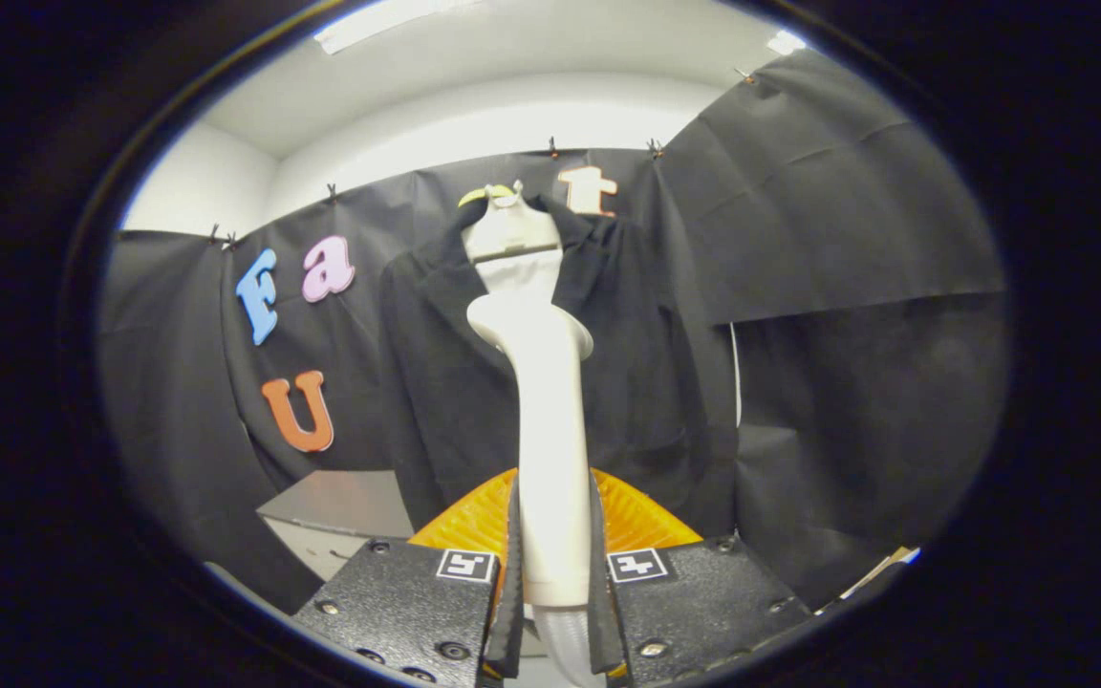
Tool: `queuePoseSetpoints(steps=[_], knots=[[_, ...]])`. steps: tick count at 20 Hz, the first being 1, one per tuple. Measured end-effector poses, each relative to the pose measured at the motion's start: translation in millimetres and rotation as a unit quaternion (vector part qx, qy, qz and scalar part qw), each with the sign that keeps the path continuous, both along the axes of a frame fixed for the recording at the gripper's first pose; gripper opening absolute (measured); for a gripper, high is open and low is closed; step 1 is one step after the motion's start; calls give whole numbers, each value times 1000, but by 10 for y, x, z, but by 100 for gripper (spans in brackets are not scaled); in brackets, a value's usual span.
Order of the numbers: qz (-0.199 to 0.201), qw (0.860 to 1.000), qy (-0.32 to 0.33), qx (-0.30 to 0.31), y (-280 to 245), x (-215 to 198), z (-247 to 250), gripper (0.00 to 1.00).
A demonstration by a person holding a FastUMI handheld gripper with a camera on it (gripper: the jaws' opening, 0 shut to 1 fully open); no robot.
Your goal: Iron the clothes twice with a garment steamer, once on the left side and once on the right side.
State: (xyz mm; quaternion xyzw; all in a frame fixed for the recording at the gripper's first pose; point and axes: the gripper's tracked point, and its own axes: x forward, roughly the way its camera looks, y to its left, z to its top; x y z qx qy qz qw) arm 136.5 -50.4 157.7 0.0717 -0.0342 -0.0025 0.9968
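A white garment steamer (550,430) stands upright between my fingers, its handle clamped on both sides and its head pointing up. My gripper (553,564) is shut on that handle. Beyond the steamer head hangs a black jacket (445,382) on a pale hanger (509,229), spread open against the booth wall. The steamer head sits in front of the jacket's middle, at about chest height; I cannot tell whether it touches the cloth. A ribbed hose (565,650) leaves the handle's lower end.
A grey box-like surface (340,516) sits low to the left of the jacket. A thin white cord (735,373) hangs along the jacket's right edge. A pale flat object (880,569) lies low at the right.
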Motion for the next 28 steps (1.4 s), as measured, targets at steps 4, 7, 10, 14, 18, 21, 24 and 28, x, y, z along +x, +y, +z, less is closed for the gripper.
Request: queuePoseSetpoints(steps=[4, 7, 10, 14, 18, 21, 24, 28], knots=[[-11, 999, -35, 14, -341, 167, 501, 30], [-19, 998, -48, 21, -559, 398, 780, 30], [-22, 998, -54, 28, -699, 594, 939, 30], [-19, 998, -54, 21, -790, 857, 1032, 30], [-13, 999, -46, 7, -755, 1076, 987, 30], [-6, 999, -37, -1, -684, 1186, 878, 30], [-8, 999, -30, -13, -676, 1243, 734, 30], [-15, 999, -27, -17, -719, 1241, 598, 30]])
